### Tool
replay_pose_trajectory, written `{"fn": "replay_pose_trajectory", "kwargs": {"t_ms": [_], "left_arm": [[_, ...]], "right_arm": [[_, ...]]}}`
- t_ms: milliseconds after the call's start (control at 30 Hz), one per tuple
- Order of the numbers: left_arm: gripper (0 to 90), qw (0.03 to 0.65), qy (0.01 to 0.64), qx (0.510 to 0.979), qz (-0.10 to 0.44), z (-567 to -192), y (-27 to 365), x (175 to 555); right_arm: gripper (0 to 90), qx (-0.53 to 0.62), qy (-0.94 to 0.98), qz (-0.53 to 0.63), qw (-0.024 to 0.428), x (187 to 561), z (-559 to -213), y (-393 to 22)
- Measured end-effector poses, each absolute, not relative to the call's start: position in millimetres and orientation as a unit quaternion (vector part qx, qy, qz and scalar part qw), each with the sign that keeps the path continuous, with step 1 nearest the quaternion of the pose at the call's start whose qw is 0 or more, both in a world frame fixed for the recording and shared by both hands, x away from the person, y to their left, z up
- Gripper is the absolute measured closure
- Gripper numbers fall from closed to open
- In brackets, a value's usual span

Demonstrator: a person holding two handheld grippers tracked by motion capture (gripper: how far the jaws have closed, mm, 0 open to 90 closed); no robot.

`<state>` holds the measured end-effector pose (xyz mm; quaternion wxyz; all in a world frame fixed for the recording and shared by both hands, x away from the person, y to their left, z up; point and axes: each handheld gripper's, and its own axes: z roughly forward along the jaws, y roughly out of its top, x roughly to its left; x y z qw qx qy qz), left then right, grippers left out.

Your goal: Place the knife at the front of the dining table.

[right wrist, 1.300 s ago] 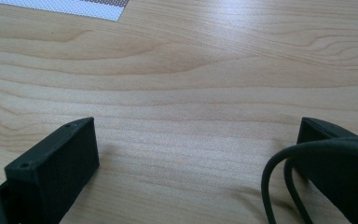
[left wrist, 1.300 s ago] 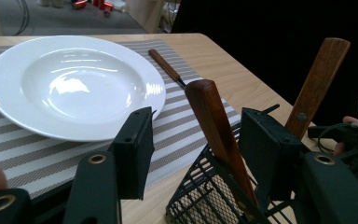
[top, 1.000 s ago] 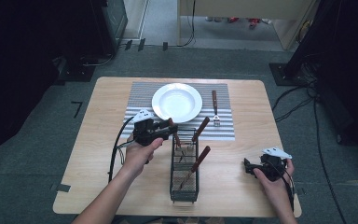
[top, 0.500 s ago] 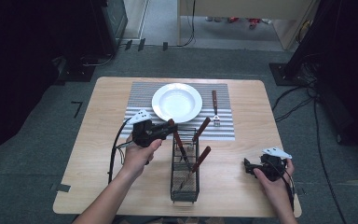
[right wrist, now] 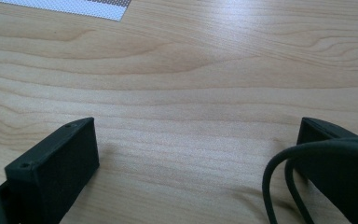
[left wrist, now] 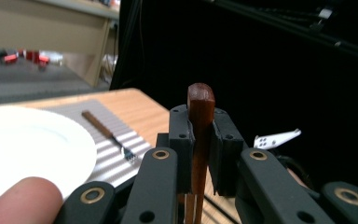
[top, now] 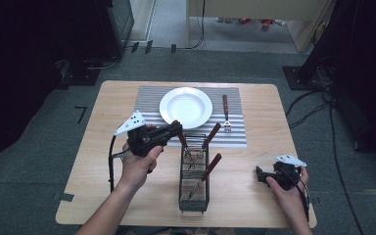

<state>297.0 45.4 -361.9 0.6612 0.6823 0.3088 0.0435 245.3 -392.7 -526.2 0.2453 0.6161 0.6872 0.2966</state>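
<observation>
Now I am gripping a wooden-handled utensil (left wrist: 200, 121) by its upright handle in my left hand-held gripper (top: 175, 128), jaws clamped on it, standing above the wire caddy (top: 194, 171) (my right hand-held gripper (top: 260, 175) is resting wide open on the surface (top: 254, 147)).

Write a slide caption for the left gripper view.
Left gripper shut on a wooden utensil handle, with the white plate and fork on the mat beyond.
</observation>
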Motion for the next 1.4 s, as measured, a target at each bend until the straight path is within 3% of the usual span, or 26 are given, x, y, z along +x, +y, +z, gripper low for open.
{"fn": "replay_pose_trajectory", "kwargs": {"t_ms": [867, 1400], "left_arm": [[82.4, 0.726, 0.262, 0.615, 0.161, -284, 104, 244], [82.3, 0.678, 0.322, 0.617, 0.237, -293, 126, 258]], "right_arm": [[0.0, 0.614, 0.689, 0.297, 0.244, 245, -526, -392], [0.0, 0.614, 0.689, 0.297, 0.243, 245, -526, -392]]}}
